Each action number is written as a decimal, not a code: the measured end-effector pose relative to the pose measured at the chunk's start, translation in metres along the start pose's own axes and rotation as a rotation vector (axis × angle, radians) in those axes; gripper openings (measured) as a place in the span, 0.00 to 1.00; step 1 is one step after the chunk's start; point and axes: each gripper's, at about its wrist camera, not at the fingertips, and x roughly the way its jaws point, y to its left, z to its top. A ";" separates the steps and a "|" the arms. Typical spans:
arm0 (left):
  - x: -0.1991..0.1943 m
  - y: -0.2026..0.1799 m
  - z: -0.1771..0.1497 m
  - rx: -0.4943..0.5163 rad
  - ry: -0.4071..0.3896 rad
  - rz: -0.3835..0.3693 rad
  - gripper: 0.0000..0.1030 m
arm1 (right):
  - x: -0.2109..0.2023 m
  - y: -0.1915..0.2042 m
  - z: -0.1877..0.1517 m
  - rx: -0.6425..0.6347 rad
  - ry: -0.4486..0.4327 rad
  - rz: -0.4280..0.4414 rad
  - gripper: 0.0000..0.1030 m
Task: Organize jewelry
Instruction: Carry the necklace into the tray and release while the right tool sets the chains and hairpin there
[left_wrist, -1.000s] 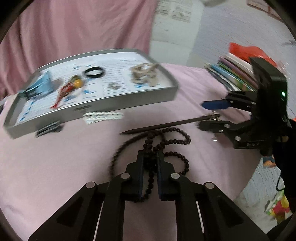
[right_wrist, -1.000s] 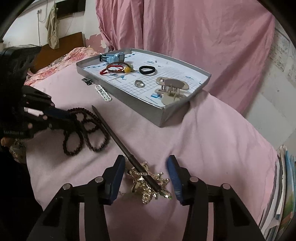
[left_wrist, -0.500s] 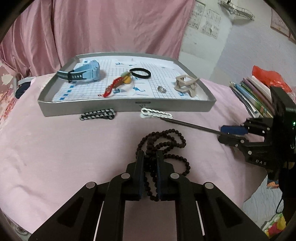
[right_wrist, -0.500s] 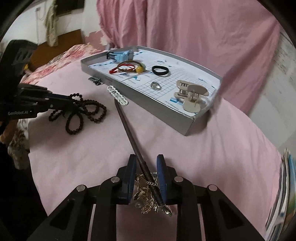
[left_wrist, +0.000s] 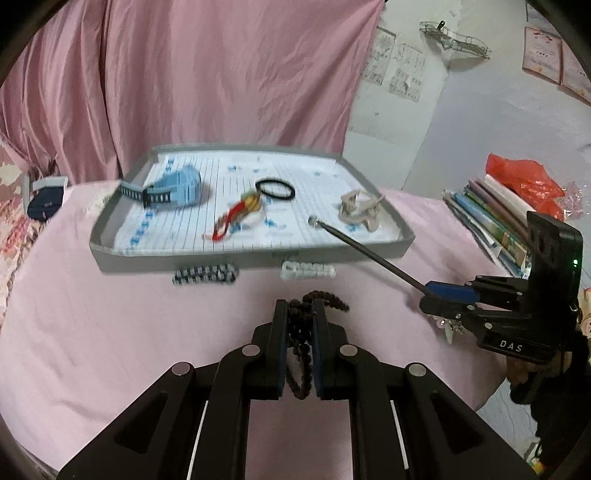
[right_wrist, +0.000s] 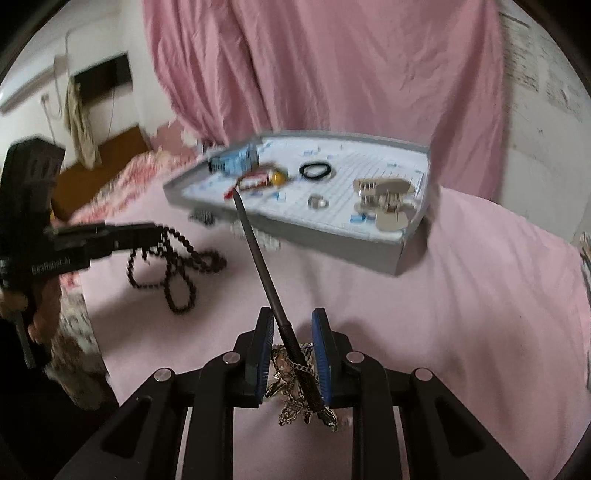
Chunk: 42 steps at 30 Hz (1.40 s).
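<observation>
My left gripper (left_wrist: 300, 314) is clamped on the dark bead necklace (right_wrist: 173, 266) — in the right wrist view its loops hang at centre left, the lowest seemingly brushing the pink cloth (left_wrist: 110, 332). My right gripper (right_wrist: 291, 332) pinches a black hair stick (right_wrist: 258, 254) with gold chain charms (right_wrist: 295, 387) dangling between the fingers; the stick's tip points up toward the grey tray (left_wrist: 251, 254) in mid-frame. In the tray I see a blue watch (left_wrist: 173, 190), a black hair tie (left_wrist: 276, 190), a red cord with a yellow bead (left_wrist: 238, 216), a ring (right_wrist: 317, 202) and a beige claw clip (left_wrist: 360, 210). Two small clips — one dark (left_wrist: 204, 275), one white (left_wrist: 308, 270) — lie just before the tray's front wall.
</observation>
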 end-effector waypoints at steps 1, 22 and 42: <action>-0.003 0.000 0.005 0.002 -0.011 -0.003 0.09 | 0.000 -0.001 0.004 0.010 -0.013 0.002 0.20; 0.021 0.054 0.133 -0.075 -0.230 0.028 0.09 | 0.037 -0.057 0.126 0.133 -0.158 -0.098 0.20; 0.135 0.101 0.130 -0.151 -0.019 -0.004 0.09 | 0.121 -0.108 0.141 0.154 0.042 -0.142 0.20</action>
